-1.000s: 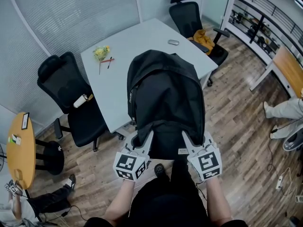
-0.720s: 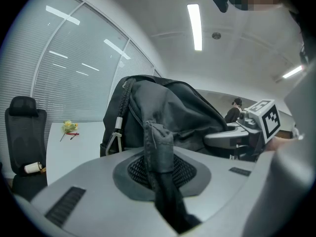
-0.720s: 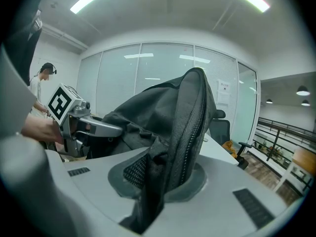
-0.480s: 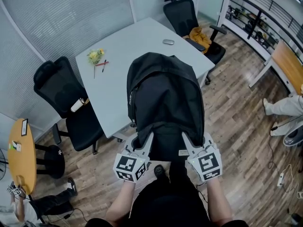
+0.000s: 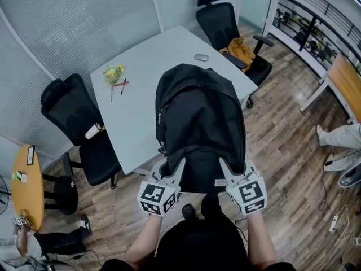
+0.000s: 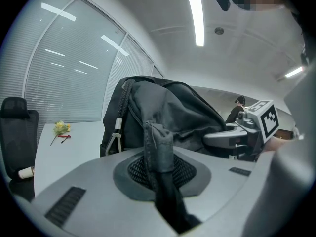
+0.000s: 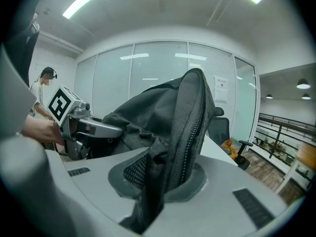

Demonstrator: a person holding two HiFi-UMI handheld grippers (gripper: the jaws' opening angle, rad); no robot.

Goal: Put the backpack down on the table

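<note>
Big black backpack (image 5: 200, 123), slouchy and matte, held up by the table (image 5: 135, 112). Pinched at a strap in left gripper (image 5: 174, 171), at mesh padding in right gripper (image 5: 224, 171).

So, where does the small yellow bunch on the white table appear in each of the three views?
Head view: the yellow bunch lies upper left, on the table, left of the backpack.
Left gripper view: the yellow bunch is at the left, about mid-height, on the table, left of the backpack.
Right gripper view: not in it.
Shared landmark: the backpack, in the middle of all three views.
</note>
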